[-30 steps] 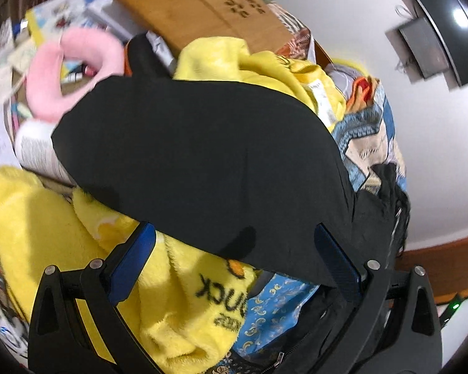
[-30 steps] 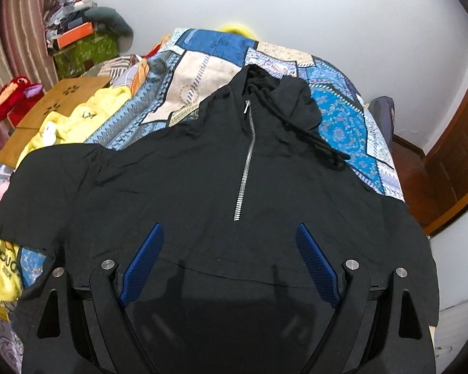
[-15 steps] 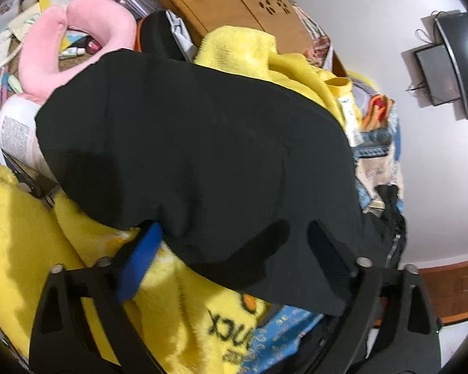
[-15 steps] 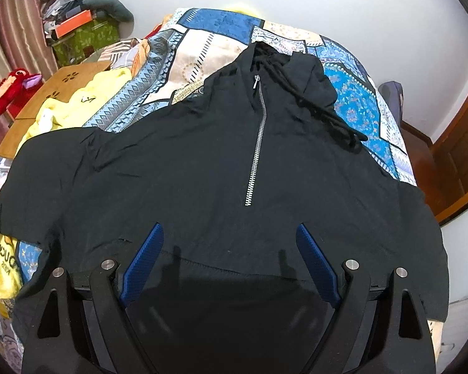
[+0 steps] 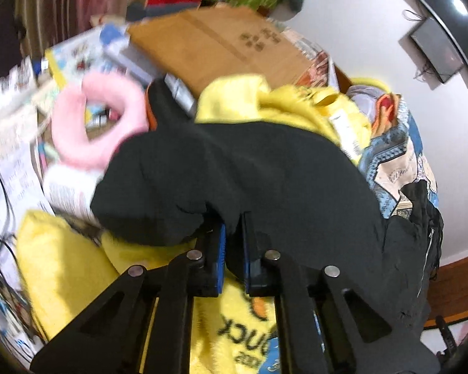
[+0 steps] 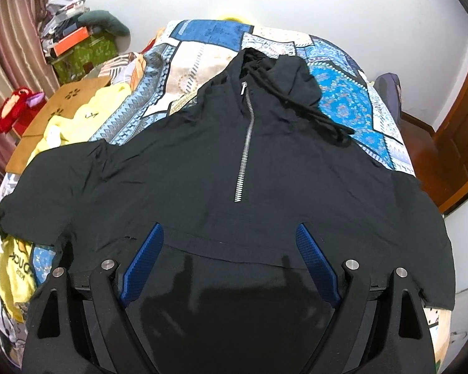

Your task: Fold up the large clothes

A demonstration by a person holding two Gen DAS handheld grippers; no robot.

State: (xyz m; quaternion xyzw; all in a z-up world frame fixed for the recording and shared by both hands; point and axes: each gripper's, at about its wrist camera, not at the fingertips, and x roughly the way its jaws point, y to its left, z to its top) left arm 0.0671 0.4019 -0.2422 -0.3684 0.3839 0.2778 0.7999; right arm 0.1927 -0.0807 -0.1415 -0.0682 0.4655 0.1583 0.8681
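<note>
Black and still spread nearly flat, the hoodie (image 6: 221, 168) lies face up across the patterned bed (image 6: 343, 99), hood toward the far wall, zip (image 6: 245, 143) running down the middle, both short sleeves out to the bed's side edges. We judge the folding barely begun: no part of the body is turned over yet, and the hem near us lies unfolded. Our left tool (image 5: 232, 246) has its blue pads nearly together, pinching the edge of the left sleeve (image 5: 234, 174) where it hangs over the left edge of the bed, above a yellow towel (image 5: 75, 277) and near a pink neck pillow (image 5: 93, 124); that view is blurred, so how much cloth is caught we cannot tell. Our right tool (image 6: 231, 265) hovers wide over the lower front of the hoodie, holding nothing. What is left, as we read it, is everything: bringing each sleeve in over the chest, then the hood and the body folds.
</note>
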